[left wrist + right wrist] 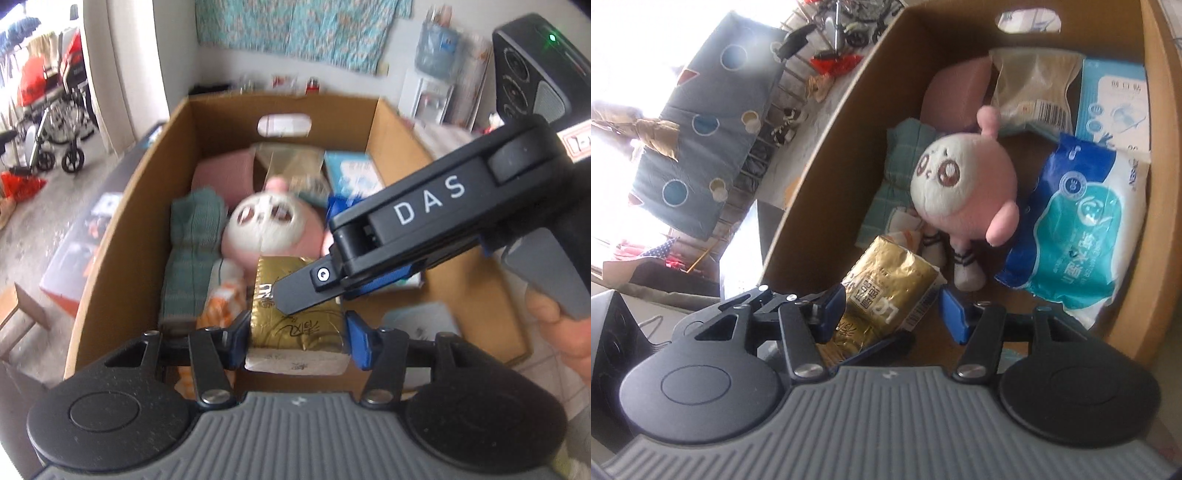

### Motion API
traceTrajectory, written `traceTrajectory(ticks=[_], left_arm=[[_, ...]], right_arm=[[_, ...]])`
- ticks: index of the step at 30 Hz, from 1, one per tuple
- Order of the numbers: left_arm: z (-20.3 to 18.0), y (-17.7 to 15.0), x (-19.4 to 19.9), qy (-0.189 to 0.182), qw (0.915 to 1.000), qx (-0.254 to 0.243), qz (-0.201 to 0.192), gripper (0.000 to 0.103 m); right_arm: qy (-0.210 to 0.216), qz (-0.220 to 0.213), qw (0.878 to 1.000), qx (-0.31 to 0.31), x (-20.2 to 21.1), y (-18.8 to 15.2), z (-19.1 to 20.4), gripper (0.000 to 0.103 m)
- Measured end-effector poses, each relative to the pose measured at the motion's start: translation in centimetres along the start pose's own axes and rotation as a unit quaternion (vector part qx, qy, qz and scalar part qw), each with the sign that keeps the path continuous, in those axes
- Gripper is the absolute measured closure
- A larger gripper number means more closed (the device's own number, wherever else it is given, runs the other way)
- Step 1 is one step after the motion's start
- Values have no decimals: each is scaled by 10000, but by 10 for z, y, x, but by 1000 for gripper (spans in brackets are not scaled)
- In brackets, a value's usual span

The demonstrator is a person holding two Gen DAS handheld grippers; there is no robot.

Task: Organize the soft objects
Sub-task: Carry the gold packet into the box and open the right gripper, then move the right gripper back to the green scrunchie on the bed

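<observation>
A gold foil tissue pack (pixel 295 325) hangs over the near end of an open cardboard box (pixel 122 206). My left gripper (pixel 300 343) is shut on it, one blue pad on each side. My right gripper (pixel 317 295) comes in from the right and lays a black finger on top of the pack. In the right wrist view the gold pack (pixel 886 288) lies slantwise between the right gripper's (pixel 892 314) fingers. The left pad touches it and the right pad stands just off it. Inside the box (pixel 827 184) lie a pink-and-white plush doll (pixel 956 188) and a green towel (pixel 886 199).
The box also holds a blue wipes pack (pixel 1082 229), a beige packet (pixel 1030 85), a light blue carton (pixel 1112 103), a pink cushion (pixel 956 92) and an orange-white packet (pixel 225 295). A wheelchair (pixel 59 122) stands far left, a water dispenser (pixel 432 74) behind. A hand (pixel 561 332) holds the right gripper.
</observation>
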State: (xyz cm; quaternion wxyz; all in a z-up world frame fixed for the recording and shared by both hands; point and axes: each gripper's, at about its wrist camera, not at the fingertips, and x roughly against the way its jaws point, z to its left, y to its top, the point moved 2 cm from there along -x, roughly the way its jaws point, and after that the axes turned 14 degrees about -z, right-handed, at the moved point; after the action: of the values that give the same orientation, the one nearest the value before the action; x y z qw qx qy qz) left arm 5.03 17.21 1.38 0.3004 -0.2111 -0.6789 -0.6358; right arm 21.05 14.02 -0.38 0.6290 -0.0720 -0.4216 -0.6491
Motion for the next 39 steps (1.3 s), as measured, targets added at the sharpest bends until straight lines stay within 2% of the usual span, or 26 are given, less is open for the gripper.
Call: traceTrajectory(ticks=[2, 5, 12, 15, 18, 20, 23, 27, 32, 36, 39], left_arm=[[10, -8, 7, 55, 9999, 7, 137, 45], [13, -8, 9, 8, 9999, 63, 147, 41], [14, 2, 6, 11, 9999, 80, -101, 41], [11, 6, 6, -49, 9995, 75, -296, 41], [0, 13, 14, -226, 9977, 103, -629, 34], [-13, 19, 17, -378, 9959, 65, -825, 29], [-42, 30, 19, -676, 9921, -177, -1045, 28], [-92, 44, 19, -1229, 9819, -534, -1335, 28], [-168, 49, 3, -1949, 9624, -1073, -1560, 27], [-229, 42, -22, -2259, 9470, -1621, -1610, 27], [-278, 31, -44, -2337, 9335, -2192, -1612, 27]], right_arm=[[-72, 214, 9997, -105, -12, -3, -7, 44], [-98, 373, 9989, -260, -24, -5, -17, 44], [92, 226, 9991, -334, -19, 0, -23, 42], [307, -17, 9991, -305, 1, 3, -22, 41], [485, -413, 9978, -194, 30, 5, -19, 38], [557, -763, 9955, -106, 56, 7, -20, 37], [528, -1326, 9898, -12, 102, 7, -30, 35], [150, -2150, 9765, 31, 175, 5, -62, 33], [-736, -3042, 9496, -144, 267, -14, -129, 33], [-1300, -3333, 9312, -700, 312, -40, -200, 33], [-1603, -3338, 9221, -1127, 322, -65, -252, 35]])
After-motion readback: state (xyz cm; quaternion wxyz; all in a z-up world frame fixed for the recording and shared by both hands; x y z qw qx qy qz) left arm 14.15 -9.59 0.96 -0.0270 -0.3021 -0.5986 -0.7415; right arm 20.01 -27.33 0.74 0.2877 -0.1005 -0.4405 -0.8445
